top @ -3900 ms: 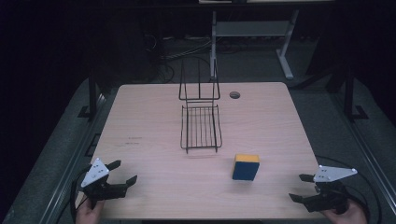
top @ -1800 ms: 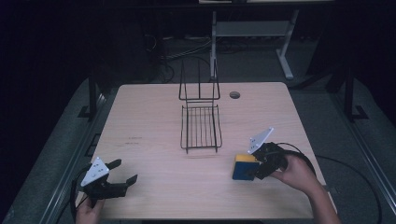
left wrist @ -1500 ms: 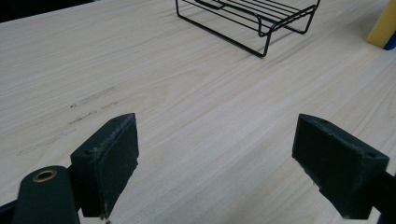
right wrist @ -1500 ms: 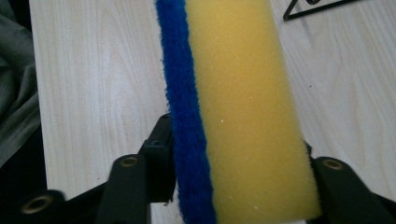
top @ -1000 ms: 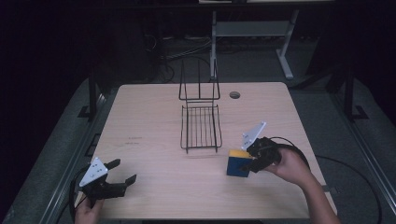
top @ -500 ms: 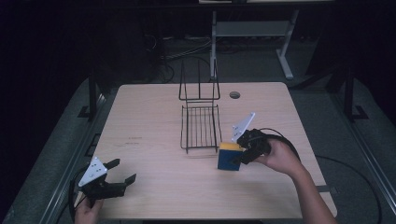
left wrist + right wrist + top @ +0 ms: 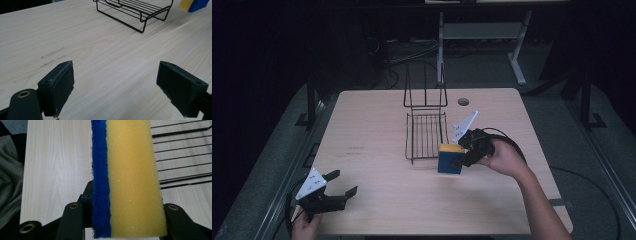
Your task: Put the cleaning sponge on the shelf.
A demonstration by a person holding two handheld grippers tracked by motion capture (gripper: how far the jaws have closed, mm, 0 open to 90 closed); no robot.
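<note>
A yellow sponge with a blue scouring face (image 7: 450,158) hangs just above the table beside the near right corner of the black wire rack (image 7: 426,135). My right gripper (image 7: 463,154) is shut on it, one jaw on the blue face and one on the yellow, as the right gripper view shows on the sponge (image 7: 130,180). My left gripper (image 7: 341,183) rests open at the table's front left corner. In the left gripper view its pads (image 7: 60,85) stand wide apart over bare wood, with the rack (image 7: 136,12) and sponge (image 7: 192,4) far off.
The wire rack has an upright back frame (image 7: 424,92) at its far end. A round cable hole (image 7: 463,101) lies in the light wood table (image 7: 372,125) near the far edge. A cable trails from the right gripper across the table's right side.
The right hand has carried the sponge up and to the left, from the table's right side to the rack's near right corner. The left gripper has stayed put.
</note>
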